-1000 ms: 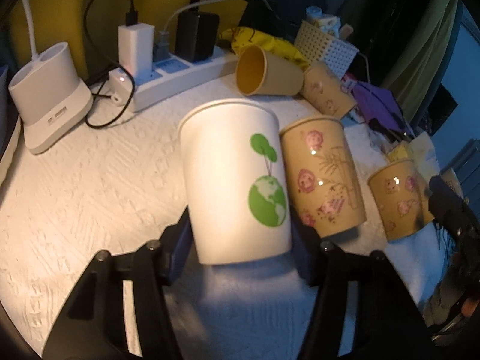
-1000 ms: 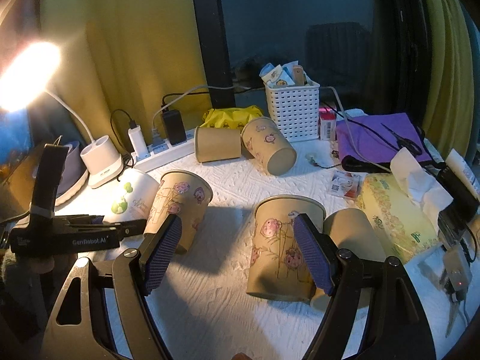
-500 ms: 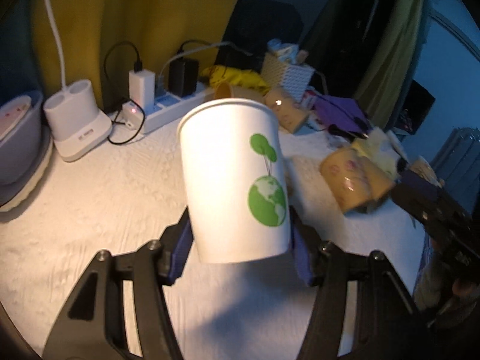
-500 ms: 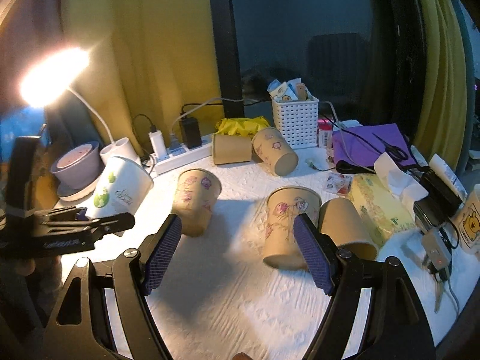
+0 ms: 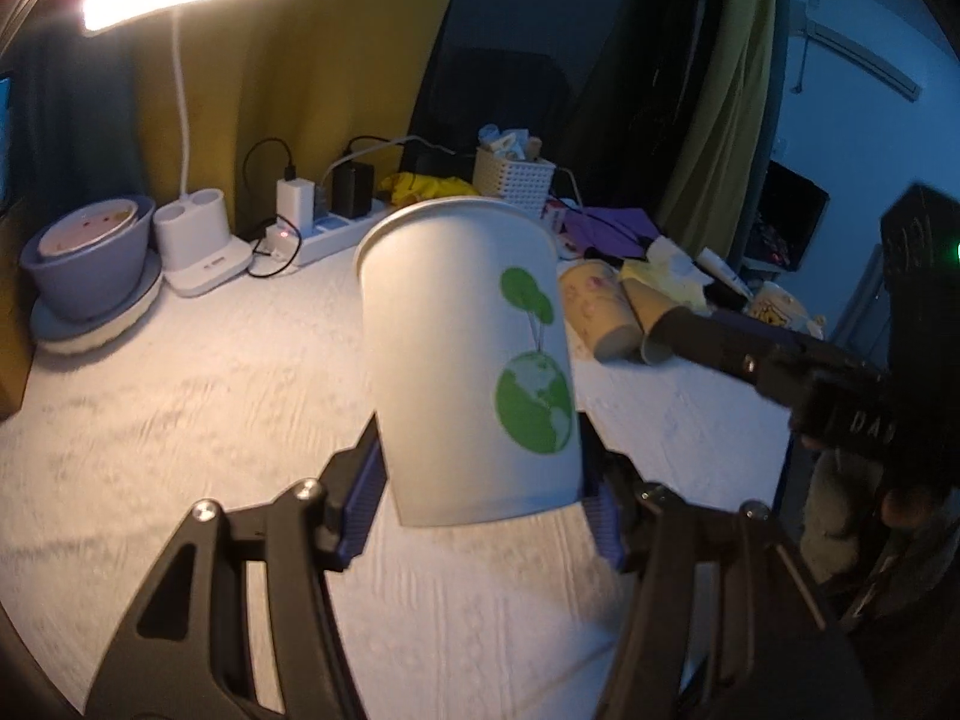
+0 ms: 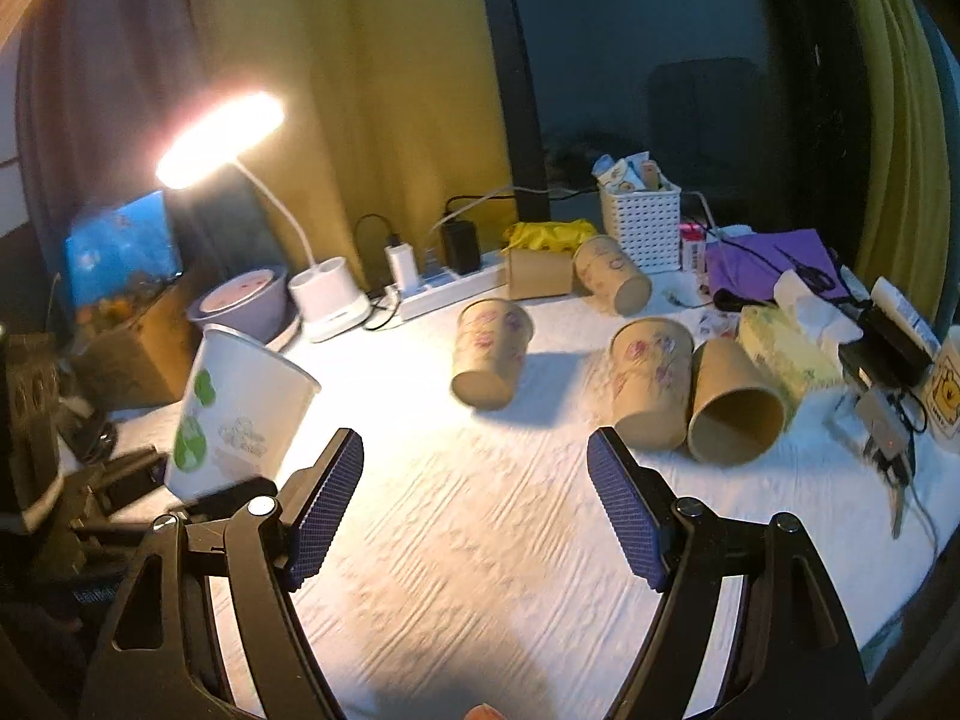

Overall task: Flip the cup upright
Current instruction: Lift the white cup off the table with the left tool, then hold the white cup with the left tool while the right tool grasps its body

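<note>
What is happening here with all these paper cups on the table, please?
A person works with two handheld grippers. The left gripper clamps the white paper cup with the green globe print near its base and holds it in the air above the white tablecloth, mouth up and somewhat tilted. The right gripper is open and holds nothing. Several brown paper cups, such as one, lie on their sides.

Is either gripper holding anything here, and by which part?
The left gripper holds the white cup by its lower sides near the base, clear of the table. The right gripper is open and empty.
</note>
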